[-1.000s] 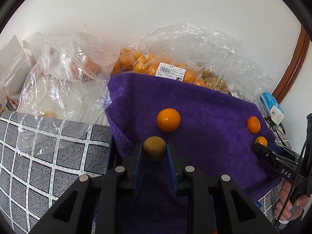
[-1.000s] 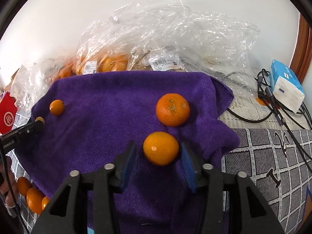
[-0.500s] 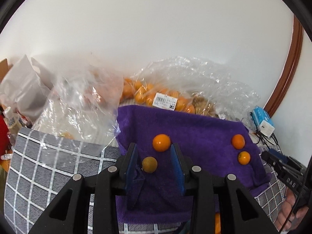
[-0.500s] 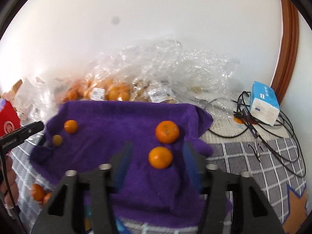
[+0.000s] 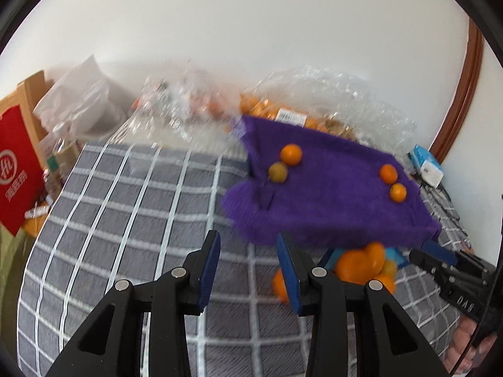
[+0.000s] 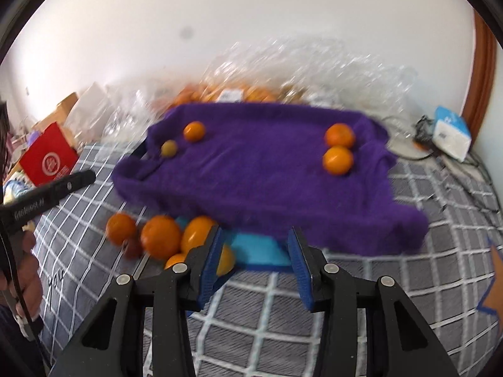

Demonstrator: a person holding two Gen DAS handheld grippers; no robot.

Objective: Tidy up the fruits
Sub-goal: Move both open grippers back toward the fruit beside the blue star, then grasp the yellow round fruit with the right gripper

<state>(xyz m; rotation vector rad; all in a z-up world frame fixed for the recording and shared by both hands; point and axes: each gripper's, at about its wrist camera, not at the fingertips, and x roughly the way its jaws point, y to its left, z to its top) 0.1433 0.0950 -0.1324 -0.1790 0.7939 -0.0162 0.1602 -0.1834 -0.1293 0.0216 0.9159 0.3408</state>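
Purple towel point(image 6: 251, 172): four fruits | left gripper point(image 5: 248, 254), right gripper point(image 6: 253, 248): jaws wide, empty

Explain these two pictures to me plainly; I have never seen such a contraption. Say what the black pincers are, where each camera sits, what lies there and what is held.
The pincers are hand-held tools, one per hand, each with a camera looking along its jaws. One picture is from the left gripper, the other from the right gripper. Both stand open and hold nothing. On the checked cloth lies a purple towel with four fruits: two at its left end, two at its right. More oranges lie in front of the towel, and plastic bags behind it.
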